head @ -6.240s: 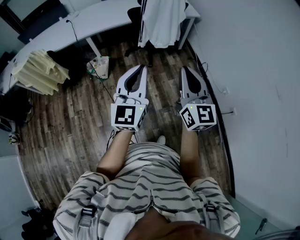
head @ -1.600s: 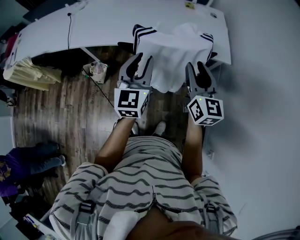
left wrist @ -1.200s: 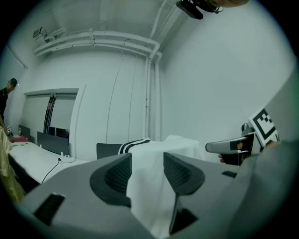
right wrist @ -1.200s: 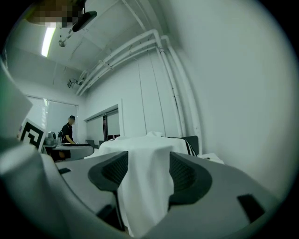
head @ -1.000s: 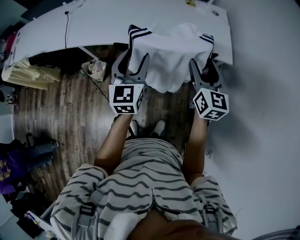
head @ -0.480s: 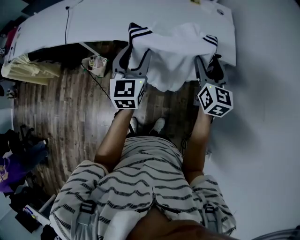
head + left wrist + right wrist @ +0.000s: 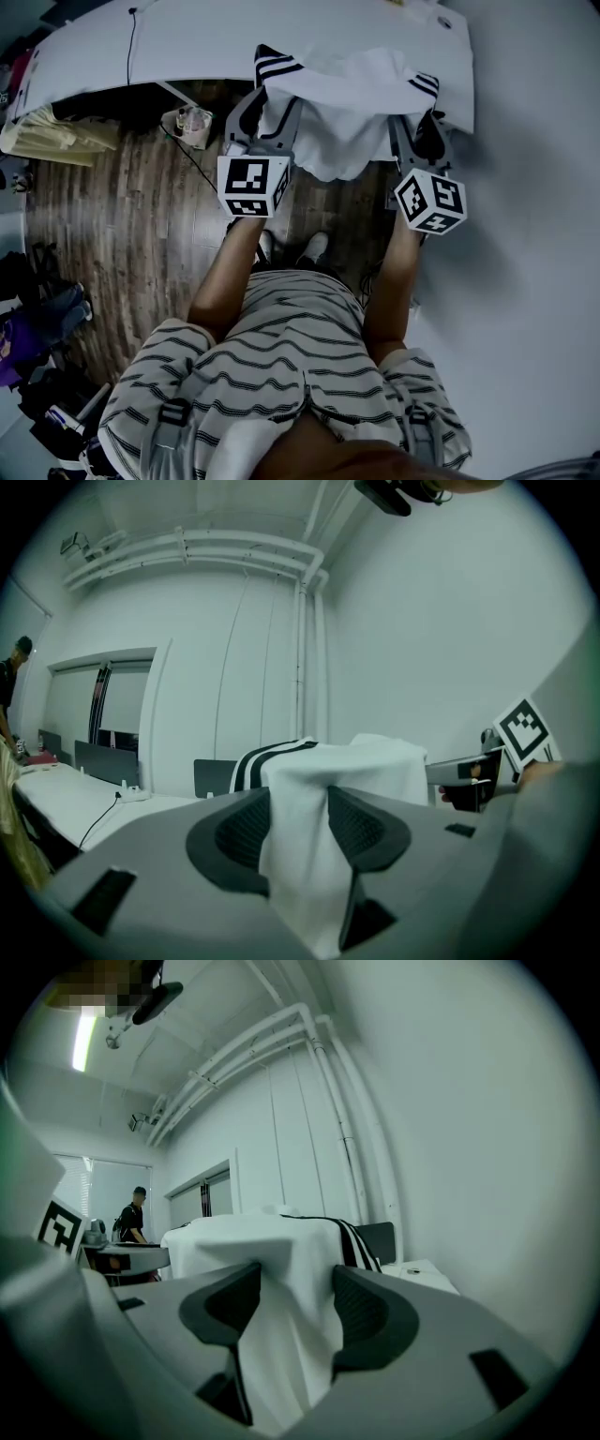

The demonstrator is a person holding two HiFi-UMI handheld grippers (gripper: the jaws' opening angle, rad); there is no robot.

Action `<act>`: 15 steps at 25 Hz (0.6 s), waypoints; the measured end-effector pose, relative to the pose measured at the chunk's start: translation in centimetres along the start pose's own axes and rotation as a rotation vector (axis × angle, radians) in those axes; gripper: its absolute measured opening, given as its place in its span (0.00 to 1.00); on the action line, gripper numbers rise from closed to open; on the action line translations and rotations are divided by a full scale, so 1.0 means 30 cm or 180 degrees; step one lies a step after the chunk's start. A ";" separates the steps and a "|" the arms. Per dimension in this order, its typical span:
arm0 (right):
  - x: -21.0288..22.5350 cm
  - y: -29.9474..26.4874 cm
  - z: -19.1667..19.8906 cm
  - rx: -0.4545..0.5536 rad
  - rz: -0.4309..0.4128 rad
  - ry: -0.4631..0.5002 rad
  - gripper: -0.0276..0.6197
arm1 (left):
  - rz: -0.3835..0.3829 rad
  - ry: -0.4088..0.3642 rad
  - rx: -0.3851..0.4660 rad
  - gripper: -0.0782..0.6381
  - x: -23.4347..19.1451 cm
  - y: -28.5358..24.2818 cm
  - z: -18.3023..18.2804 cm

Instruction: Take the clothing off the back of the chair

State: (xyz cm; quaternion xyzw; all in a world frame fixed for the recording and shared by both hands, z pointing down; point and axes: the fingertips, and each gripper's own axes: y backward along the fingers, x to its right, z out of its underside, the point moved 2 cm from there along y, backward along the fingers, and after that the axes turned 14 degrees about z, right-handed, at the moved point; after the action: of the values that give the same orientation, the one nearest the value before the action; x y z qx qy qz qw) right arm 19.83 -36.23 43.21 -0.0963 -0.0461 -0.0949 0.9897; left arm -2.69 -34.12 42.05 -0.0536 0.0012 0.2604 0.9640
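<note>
One white, black-striped piece of clothing [image 7: 349, 105] hangs draped at upper centre, by the tabletop [image 7: 187, 42] edge. The left gripper [image 7: 265, 108] and right gripper [image 7: 417, 131] flank it, each with its jaws closing on a fold but not yet clamped. Two forearms reach forward, roughly level.
</note>
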 end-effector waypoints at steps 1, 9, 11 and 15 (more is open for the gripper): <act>-0.001 -0.002 0.001 0.0003 -0.0001 -0.0002 0.44 | 0.0019 -0.0005 -0.0001 0.40 0.001 -0.001 0.001; -0.017 -0.012 0.009 0.0039 -0.0056 0.0007 0.26 | 0.0132 -0.0048 -0.0010 0.30 0.004 -0.018 0.015; -0.013 -0.004 0.009 0.0060 -0.0070 -0.0001 0.13 | 0.0168 -0.0050 -0.0005 0.24 0.011 -0.018 0.017; -0.004 0.012 -0.007 0.0076 -0.0091 -0.0001 0.08 | 0.0187 -0.0052 0.0022 0.15 0.033 -0.014 0.001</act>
State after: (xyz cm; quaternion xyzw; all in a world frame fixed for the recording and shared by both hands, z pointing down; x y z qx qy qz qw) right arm 19.80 -35.91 42.93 -0.0838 -0.0488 -0.1085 0.9894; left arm -1.63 -33.99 42.10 -0.0481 -0.0042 0.2890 0.9561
